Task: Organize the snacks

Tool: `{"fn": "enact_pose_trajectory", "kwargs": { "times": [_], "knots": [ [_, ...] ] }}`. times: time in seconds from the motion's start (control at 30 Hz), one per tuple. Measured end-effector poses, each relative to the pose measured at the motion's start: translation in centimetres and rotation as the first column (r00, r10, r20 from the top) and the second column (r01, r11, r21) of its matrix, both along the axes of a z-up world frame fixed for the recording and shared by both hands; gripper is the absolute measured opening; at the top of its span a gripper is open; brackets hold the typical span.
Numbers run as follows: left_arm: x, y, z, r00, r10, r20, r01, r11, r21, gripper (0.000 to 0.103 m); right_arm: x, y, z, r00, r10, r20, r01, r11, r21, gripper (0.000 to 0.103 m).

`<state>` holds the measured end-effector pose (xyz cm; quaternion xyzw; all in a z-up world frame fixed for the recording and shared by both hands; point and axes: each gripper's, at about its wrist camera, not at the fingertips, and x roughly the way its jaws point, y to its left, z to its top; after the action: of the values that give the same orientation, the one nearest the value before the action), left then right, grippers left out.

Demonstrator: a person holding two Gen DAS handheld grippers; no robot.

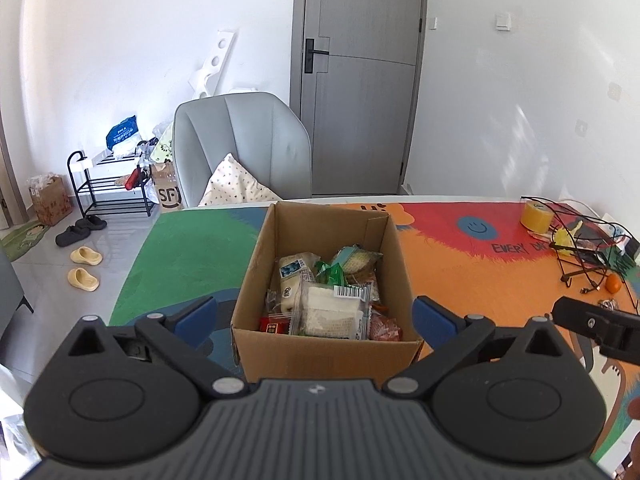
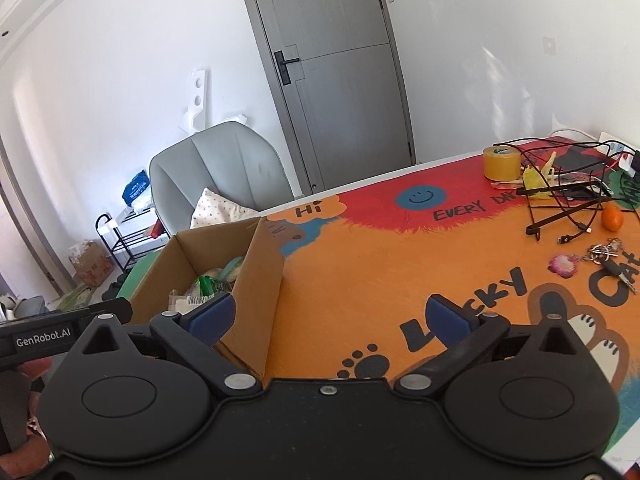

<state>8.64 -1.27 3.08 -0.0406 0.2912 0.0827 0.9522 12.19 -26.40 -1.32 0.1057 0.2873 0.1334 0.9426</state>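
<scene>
An open cardboard box stands on the colourful table mat and holds several wrapped snacks, among them a clear pack of white wafers, a green packet and a red packet. My left gripper is open and empty, its blue pads either side of the box's near wall. My right gripper is open and empty, to the right of the box, over the orange mat. Its left pad is by the box's right wall.
A yellow tape roll, a wire rack with cables, an orange fruit and keys lie at the table's far right. A grey chair with a cushion stands behind the table. A shoe rack stands on the floor at left.
</scene>
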Motion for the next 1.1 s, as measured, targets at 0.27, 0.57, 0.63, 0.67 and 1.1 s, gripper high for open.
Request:
{"fn": "enact_pose_trajectory", "kwargs": {
  "times": [0.27, 0.57, 0.63, 0.67, 1.1],
  "knots": [
    [-1.9, 0.3, 1.4, 1.0, -0.014, 0.01, 0.014, 1.0, 0.009, 0.103, -1.8, -1.3, 1.5, 1.0, -0.028, 0.013, 0.028, 0.999, -0.017, 0.103],
    [-3.8, 0.6, 2.7, 0.999, -0.033, 0.003, 0.032, 0.999, 0.041, 0.103, -3.6, -2.1, 2.4, 1.0, -0.019, -0.002, 0.019, 0.997, -0.079, 0.103],
    [-4.4, 0.7, 2.8, 0.999, -0.033, 0.009, 0.033, 0.999, 0.043, 0.103, -4.0, -2.4, 2.6, 1.0, -0.022, -0.007, 0.022, 0.996, -0.083, 0.103],
    [-4.6, 0.8, 2.9, 0.999, -0.035, 0.011, 0.034, 0.998, 0.043, 0.103, -4.2, -2.5, 2.7, 1.0, -0.023, -0.011, 0.022, 0.996, -0.084, 0.103],
    [-7.3, 1.9, 4.0, 0.999, -0.031, 0.025, 0.029, 0.997, 0.078, 0.103, -6.8, -3.4, 3.6, 1.0, -0.009, -0.015, 0.007, 0.996, -0.092, 0.103]
  ]
}}
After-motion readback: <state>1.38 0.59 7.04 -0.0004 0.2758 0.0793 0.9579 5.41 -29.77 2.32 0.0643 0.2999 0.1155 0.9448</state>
